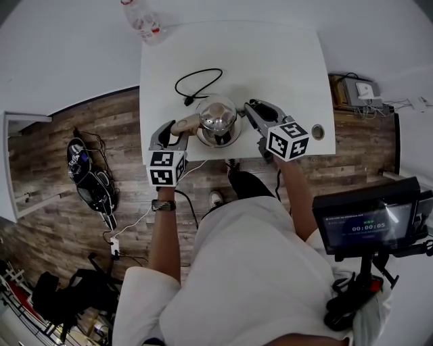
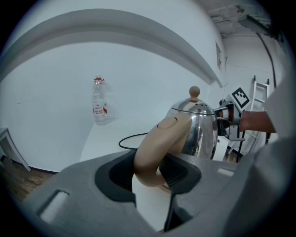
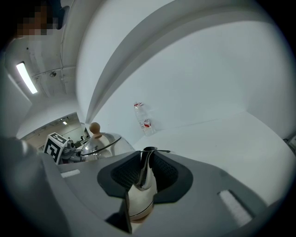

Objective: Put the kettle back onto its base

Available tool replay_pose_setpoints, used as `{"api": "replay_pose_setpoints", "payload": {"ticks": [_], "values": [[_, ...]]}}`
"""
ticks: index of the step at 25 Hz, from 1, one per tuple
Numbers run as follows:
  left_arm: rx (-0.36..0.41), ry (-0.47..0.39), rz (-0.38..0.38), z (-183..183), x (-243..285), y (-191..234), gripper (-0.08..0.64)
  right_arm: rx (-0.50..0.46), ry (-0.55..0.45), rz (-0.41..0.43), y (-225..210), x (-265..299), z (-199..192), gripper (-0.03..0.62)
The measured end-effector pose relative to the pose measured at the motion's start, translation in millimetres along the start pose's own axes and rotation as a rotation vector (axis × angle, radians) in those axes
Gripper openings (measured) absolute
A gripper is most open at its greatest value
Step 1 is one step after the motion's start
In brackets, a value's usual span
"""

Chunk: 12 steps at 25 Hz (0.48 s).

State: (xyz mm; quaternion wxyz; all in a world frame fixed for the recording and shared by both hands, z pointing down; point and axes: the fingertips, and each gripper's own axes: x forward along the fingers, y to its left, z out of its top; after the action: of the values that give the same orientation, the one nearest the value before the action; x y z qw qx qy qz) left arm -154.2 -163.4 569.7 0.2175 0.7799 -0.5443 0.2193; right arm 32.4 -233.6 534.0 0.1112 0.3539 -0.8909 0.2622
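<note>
A shiny steel kettle [image 1: 218, 120] with a beige handle [image 1: 186, 125] and a wooden lid knob stands near the front edge of the white table [image 1: 284, 61]. A dark rim under it may be its base; I cannot tell whether the kettle rests on it. My left gripper [image 1: 177, 130] is shut on the handle [image 2: 157, 148], which fills the gap between its jaws [image 2: 149, 172]. My right gripper [image 1: 249, 108] comes in from the other side, shut on the narrow metal spout [image 3: 144, 171]. The kettle's lid [image 3: 99, 139] shows at the left of the right gripper view.
A black power cord [image 1: 198, 81] loops on the table behind the kettle. A clear plastic bottle [image 1: 143, 20] stands at the far left corner. A round cable hole [image 1: 318, 132] sits at the table's right front. A monitor [image 1: 369, 219] stands off to the right.
</note>
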Motion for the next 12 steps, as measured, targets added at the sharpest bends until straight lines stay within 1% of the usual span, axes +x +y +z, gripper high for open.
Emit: {"api": "replay_pose_setpoints", "payload": {"ticks": [5, 12], "values": [[0.0, 0.018, -0.006, -4.3, 4.1, -2.2, 0.16, 0.014, 0.007, -0.013, -4.2, 0.6, -4.0, 0.078], [-0.014, 0.011, -0.001, -4.2, 4.8, -1.1, 0.161, 0.034, -0.01, -0.018, -3.9, 0.2, -3.4, 0.075]]}}
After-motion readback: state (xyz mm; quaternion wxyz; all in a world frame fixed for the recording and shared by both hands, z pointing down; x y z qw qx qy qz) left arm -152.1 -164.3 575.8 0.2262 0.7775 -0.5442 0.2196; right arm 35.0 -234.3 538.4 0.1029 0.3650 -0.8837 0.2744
